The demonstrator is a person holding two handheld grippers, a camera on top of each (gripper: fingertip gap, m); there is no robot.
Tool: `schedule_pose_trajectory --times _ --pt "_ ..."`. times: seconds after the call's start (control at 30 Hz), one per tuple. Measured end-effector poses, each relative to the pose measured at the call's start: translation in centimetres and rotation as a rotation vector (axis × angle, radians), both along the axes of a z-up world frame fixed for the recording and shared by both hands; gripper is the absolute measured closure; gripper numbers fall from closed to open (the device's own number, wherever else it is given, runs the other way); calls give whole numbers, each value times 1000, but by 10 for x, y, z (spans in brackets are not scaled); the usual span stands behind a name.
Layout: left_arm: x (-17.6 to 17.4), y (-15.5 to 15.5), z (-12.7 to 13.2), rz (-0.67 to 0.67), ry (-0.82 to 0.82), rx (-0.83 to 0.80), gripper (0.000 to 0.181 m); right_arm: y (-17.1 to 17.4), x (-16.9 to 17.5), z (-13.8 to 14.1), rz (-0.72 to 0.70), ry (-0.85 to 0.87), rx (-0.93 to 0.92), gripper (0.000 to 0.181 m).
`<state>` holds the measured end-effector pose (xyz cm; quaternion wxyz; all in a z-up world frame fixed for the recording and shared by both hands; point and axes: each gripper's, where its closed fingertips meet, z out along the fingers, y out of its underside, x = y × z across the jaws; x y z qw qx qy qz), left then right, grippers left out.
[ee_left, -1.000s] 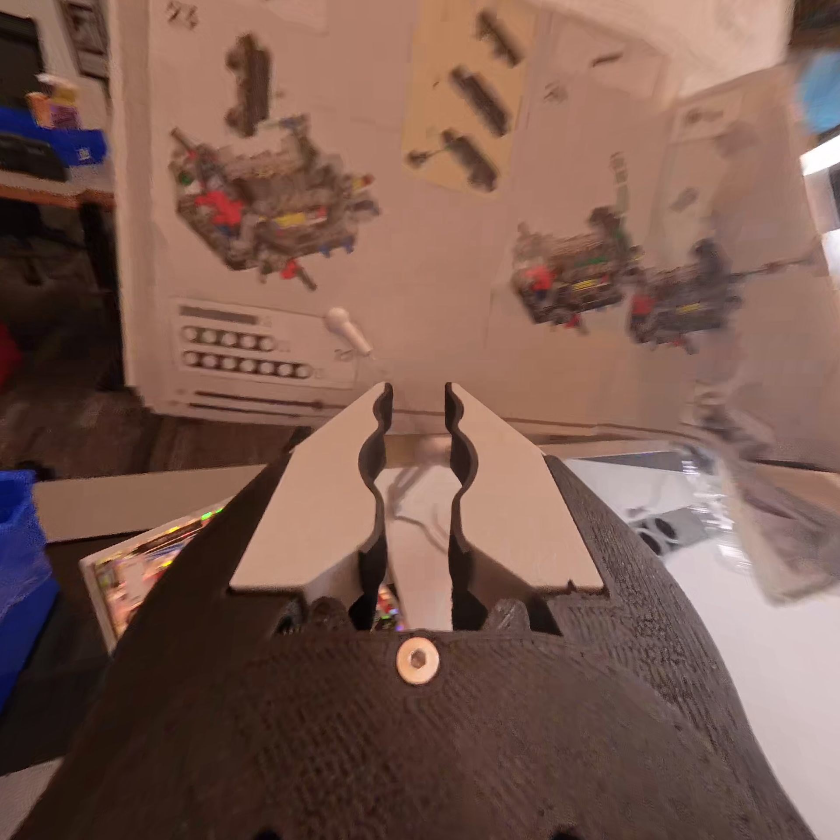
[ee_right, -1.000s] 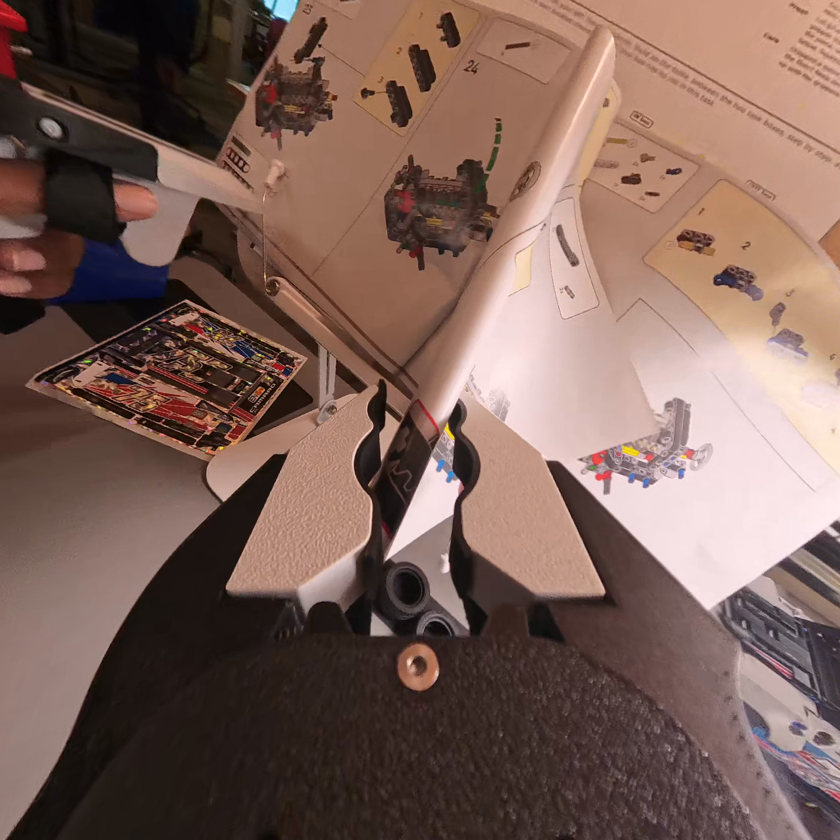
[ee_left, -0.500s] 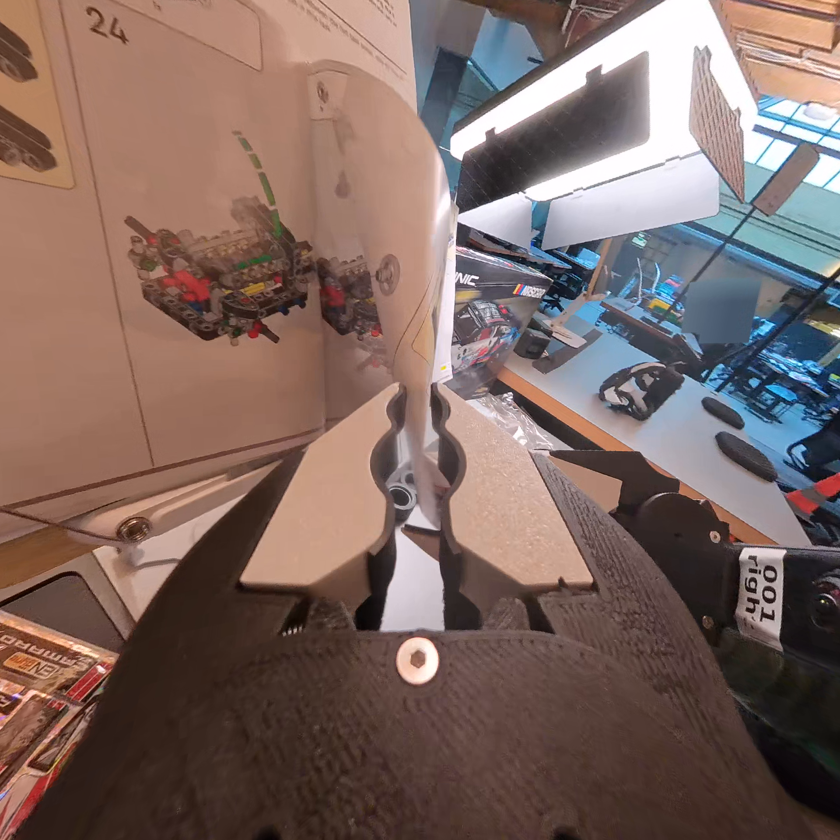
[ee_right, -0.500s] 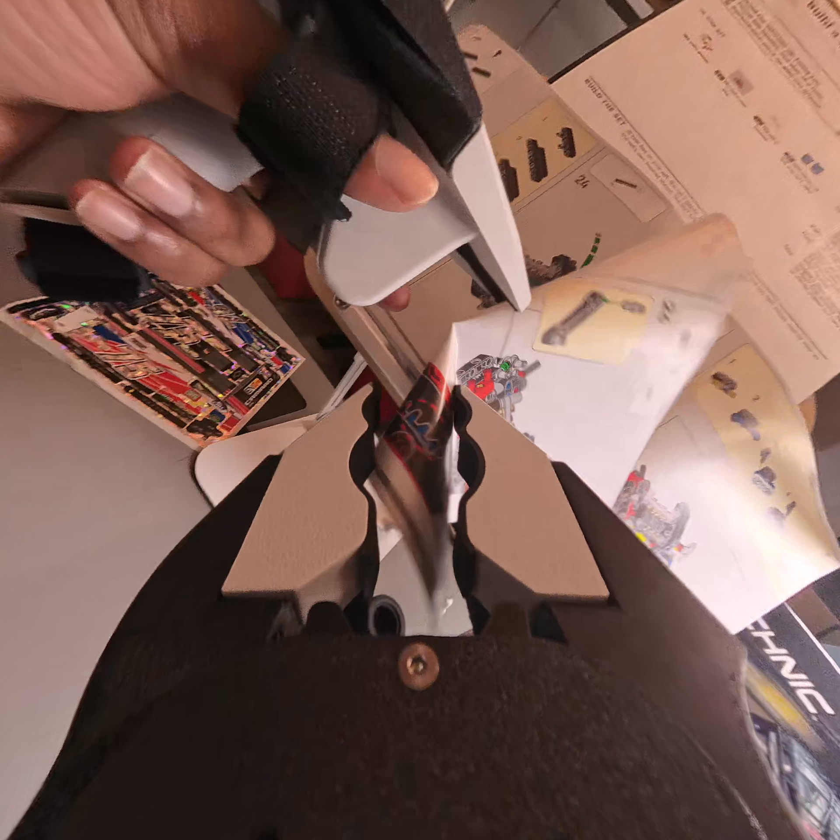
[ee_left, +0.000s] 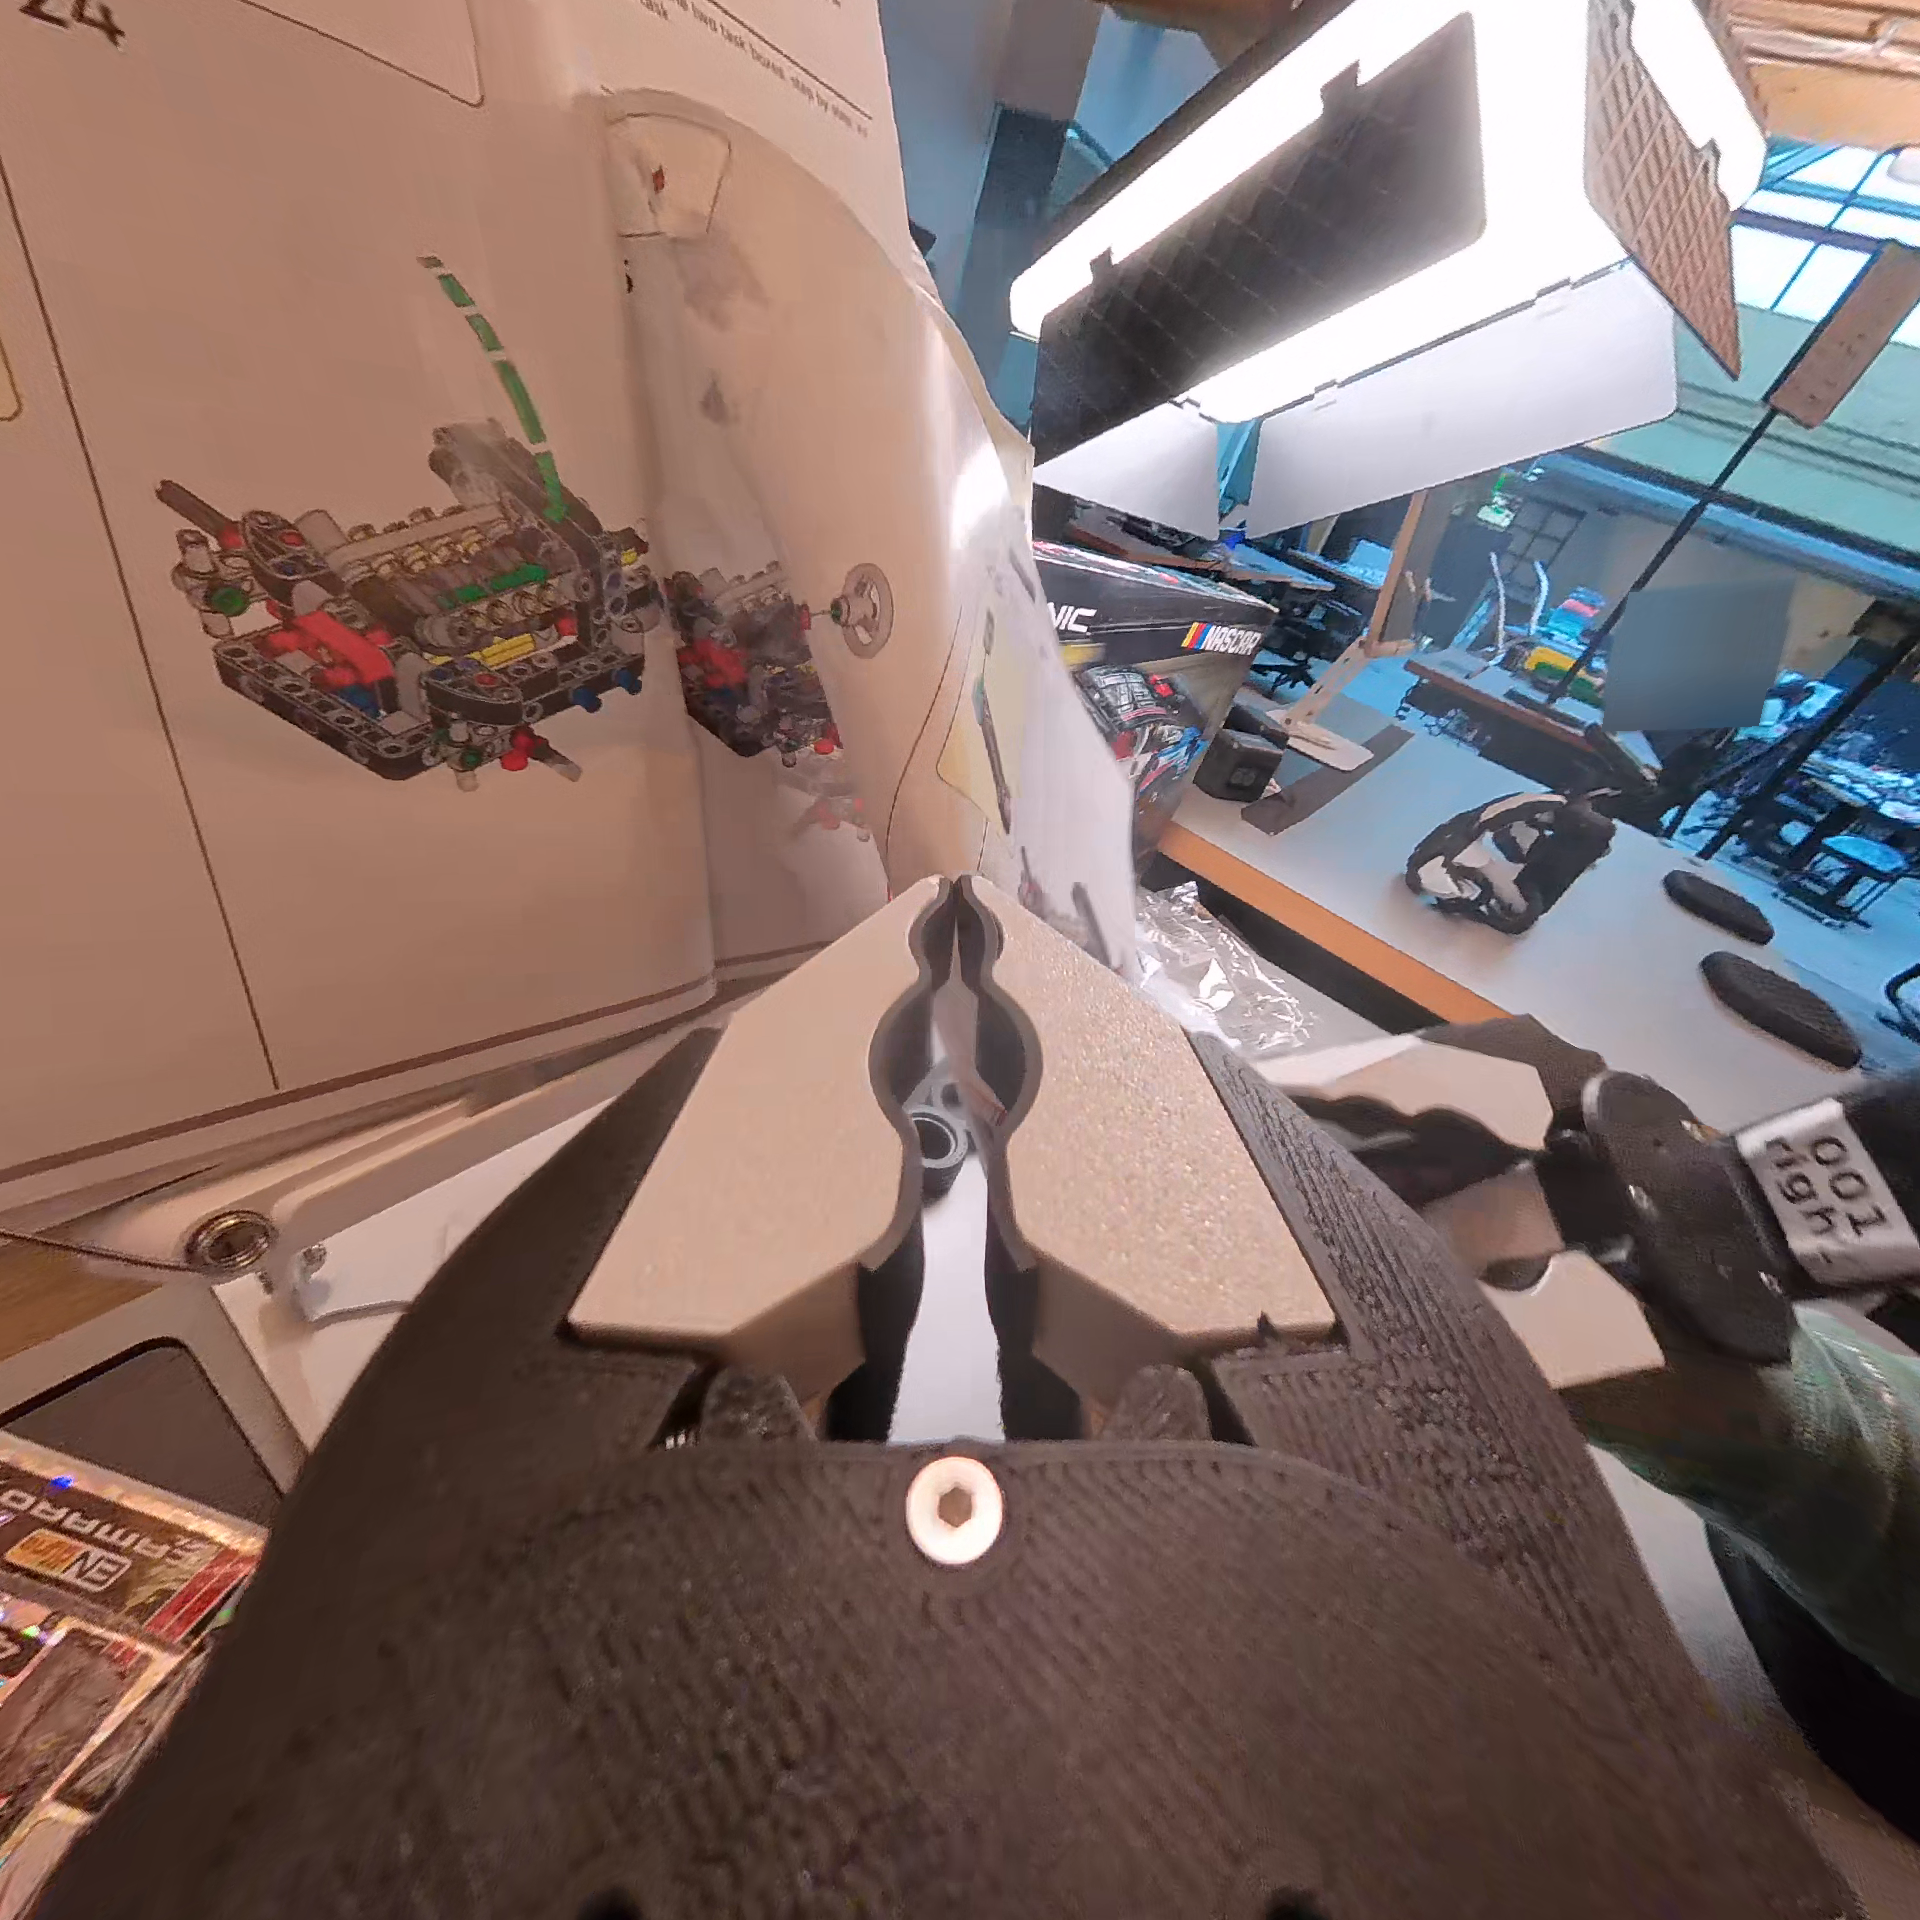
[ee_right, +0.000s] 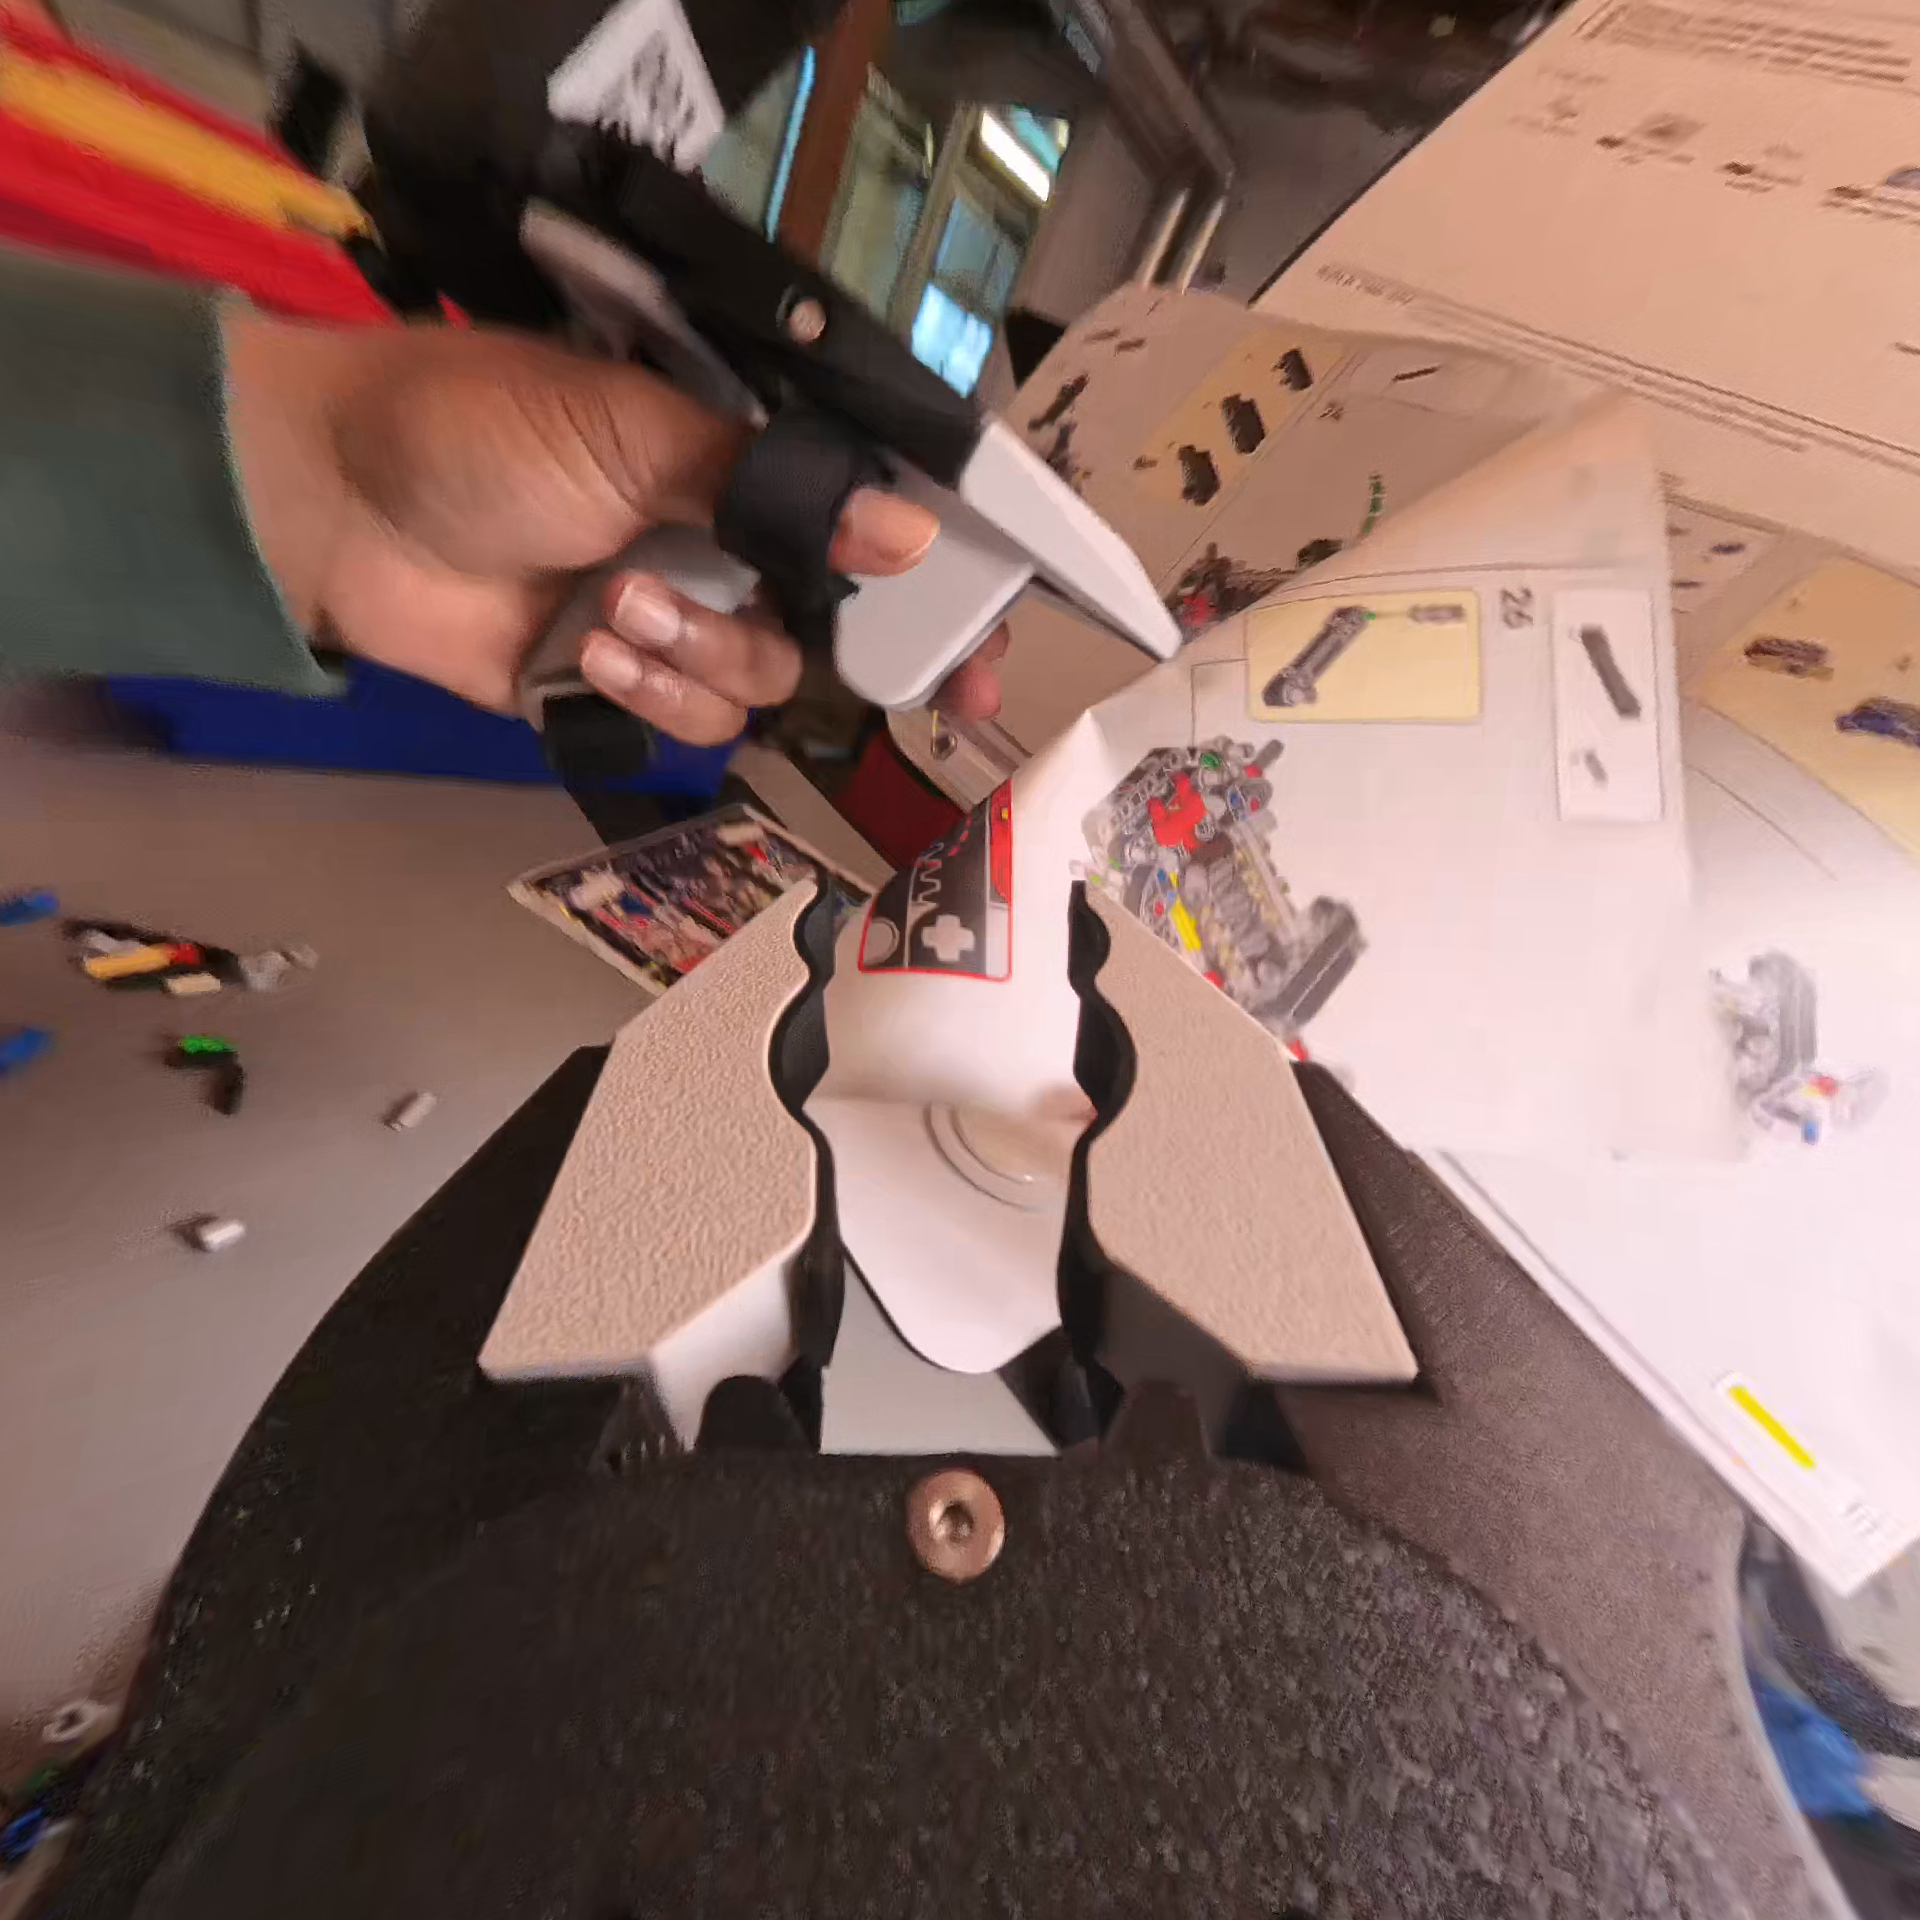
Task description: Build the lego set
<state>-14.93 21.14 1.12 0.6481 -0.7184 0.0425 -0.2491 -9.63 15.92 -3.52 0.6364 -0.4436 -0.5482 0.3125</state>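
The instruction booklet [ee_left: 364,727] stands open on a white stand [ee_left: 343,1309]. My left gripper [ee_left: 956,888] is shut on the edge of a curled page [ee_left: 935,468], which runs down between its fingers. In the right wrist view the same page [ee_right: 1403,935] is folded over, and the left gripper [ee_right: 1153,634], held by a hand, pinches its upper edge. My right gripper [ee_right: 945,904] is open; the page's lower corner [ee_right: 935,1299] lies loose between its fingers, not clamped.
A shiny sticker sheet [ee_right: 665,894] lies on the grey table left of the stand and also shows in the left wrist view [ee_left: 83,1590]. Loose Lego pieces [ee_right: 156,956] are scattered at the left. The set's box [ee_left: 1153,644] and a plastic bag [ee_left: 1216,966] sit behind the booklet. The grippers' ends are close to 9 centimetres from one another.
My left gripper has closed on the page edge. My right gripper has opened and let the page go. The page has swung further over.
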Motion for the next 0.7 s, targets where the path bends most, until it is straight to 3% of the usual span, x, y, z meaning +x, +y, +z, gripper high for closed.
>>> schedule_pose_trajectory --times 0.03,0.2,0.33,0.43,0.53,0.7 --pt "1 0 0 -10 -7 -1 181 6 12 5 8 62 -55 135" --pt "2 3 -6 -14 -23 -3 181 85 61 11 -68 292 -447 108" --pt "7 6 -9 -26 -72 -12 181 124 48 -2 56 305 -794 82" --pt "10 4 -13 -25 -54 -14 181 117 40 23 285 370 -933 127" --pt "15 -3 -10 -56 -39 16 161 107 36 36 311 364 -853 137" --pt "37 -15 11 -187 -157 68 128 104 42 31 324 382 -873 160"
